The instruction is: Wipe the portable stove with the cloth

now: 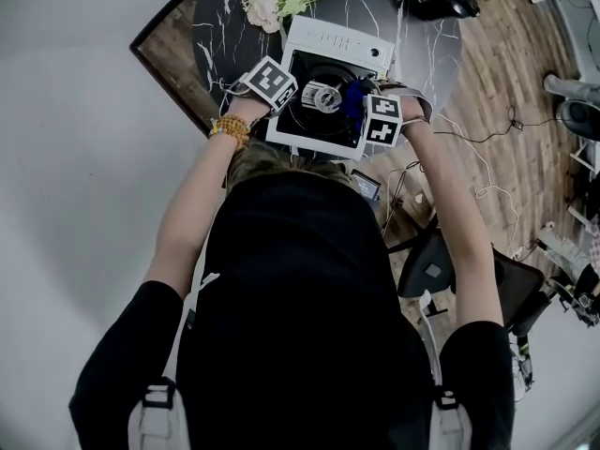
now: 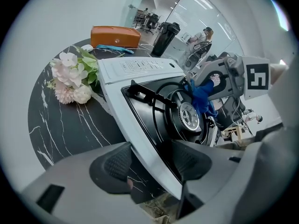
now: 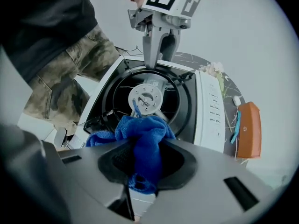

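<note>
- Evidently the portable stove (image 1: pixel 330 37) sits on the dark marble tabletop (image 2: pixel 60 125), directly in front of the person, so both hands reach it from above.
- Left gripper (image 2: pixel 152 164): its fingers straddle the stove's white near rim, one pad on the outer face and the other on the black inner side. They appear clamped on that rim. I judge this hold is there to steady the light stove so that rubbing does not push it across the tabletop.
- Right gripper (image 3: pixel 145 164): its fingers are closed on a bunch of the blue cloth (image 3: pixel 142 134). The pinched part fills the gap between the pads and the loose rest spills out ahead of them.
- That gripper points down into the stove's black well, so the free wad of cloth meets the surface first rather than the hard fingers.
- Cloth position: it hangs over the well just beside the round metal burner (image 3: pixel 145 97), on the side away from the left gripper. Whether it presses on the black pan or only brushes it I cannot tell.
- Stage, as I judge it: wiping around the burner is under way. The white control panel at the far side has no cloth near it.
- Off to the far side lie a bunch of pale flowers (image 2: pixel 70 76) and an orange case (image 2: pixel 115 36), well apart from the work and out of the cloth's path.
</note>
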Demonstrator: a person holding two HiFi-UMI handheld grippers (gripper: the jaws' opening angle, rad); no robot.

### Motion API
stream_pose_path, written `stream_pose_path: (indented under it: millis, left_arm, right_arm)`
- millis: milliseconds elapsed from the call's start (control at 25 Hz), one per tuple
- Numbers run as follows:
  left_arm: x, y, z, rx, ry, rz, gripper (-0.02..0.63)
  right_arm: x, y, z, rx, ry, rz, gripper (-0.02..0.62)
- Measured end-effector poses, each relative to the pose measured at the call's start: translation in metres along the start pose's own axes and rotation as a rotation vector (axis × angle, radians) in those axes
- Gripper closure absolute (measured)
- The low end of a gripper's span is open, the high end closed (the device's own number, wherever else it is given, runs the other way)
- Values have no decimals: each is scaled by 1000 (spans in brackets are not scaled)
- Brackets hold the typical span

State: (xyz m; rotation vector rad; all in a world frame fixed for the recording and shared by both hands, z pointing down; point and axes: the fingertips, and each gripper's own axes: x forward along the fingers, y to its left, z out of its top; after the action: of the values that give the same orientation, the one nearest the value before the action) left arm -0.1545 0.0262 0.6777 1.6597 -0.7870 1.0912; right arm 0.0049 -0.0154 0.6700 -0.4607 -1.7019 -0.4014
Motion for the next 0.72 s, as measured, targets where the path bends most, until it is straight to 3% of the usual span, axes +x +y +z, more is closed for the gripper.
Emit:
stream_pose_path:
  millis: [360, 720]
  left_arm:
    - [-1, -1, -1, -7, 24, 13, 347]
    - [-2, -1, -1, -47, 0, 32, 347]
  right_arm:
    - [-3, -2, 6, 107, 44, 98, 505]
    - [-11, 4, 10, 250, -34, 161, 509]
